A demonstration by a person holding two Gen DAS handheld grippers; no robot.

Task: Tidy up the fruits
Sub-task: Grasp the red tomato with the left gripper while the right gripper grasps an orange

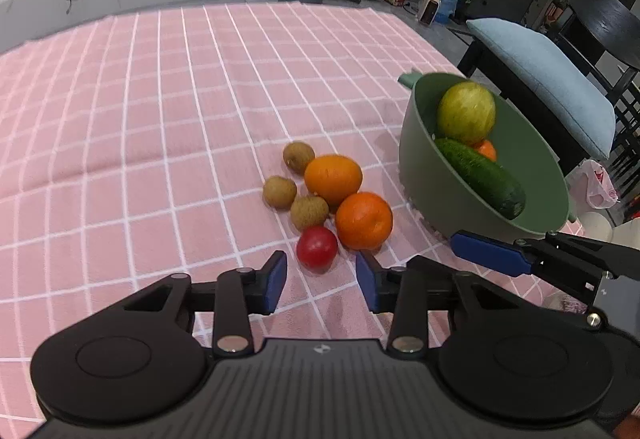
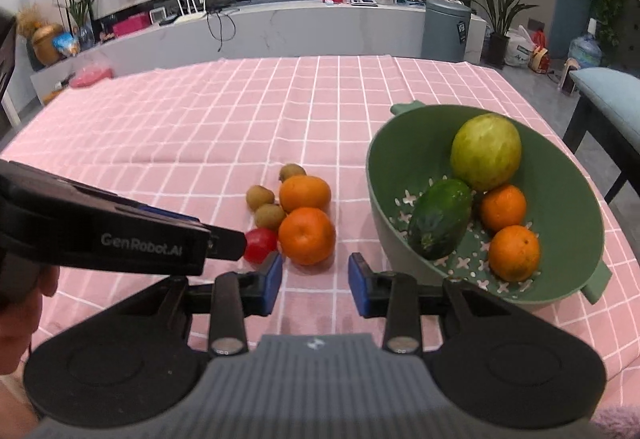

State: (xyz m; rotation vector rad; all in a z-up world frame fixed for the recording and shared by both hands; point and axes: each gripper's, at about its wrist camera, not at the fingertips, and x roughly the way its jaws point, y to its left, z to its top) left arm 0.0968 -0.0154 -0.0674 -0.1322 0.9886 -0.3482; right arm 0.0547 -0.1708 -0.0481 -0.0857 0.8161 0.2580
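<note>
1. Fingers of our left gripper [image 1: 321,281] stand parted with nothing between the blue pads; a small red fruit [image 1: 317,248] lies on the cloth just beyond their tips.
2. Our right gripper [image 2: 315,281] likewise has its fingers apart and empty, pointing at the cloth just short of the nearest orange [image 2: 307,235].
3. In the right wrist view our left gripper reaches in from the left edge, its tip in front of the red fruit; in the left wrist view the right gripper enters from the right, below the bowl.
4. Loose fruit forms one cluster on the pink checked tablecloth [image 1: 140,127]: the red fruit, two oranges touching each other (the second [image 1: 333,179] farther off), and three small brown fruits [image 1: 279,191] beside them.
5. To the right of the cluster stands a green colander bowl [image 2: 400,159] holding a large yellow-green fruit [image 2: 486,152], a cucumber [image 2: 440,219] and two oranges [image 2: 514,253].
</note>
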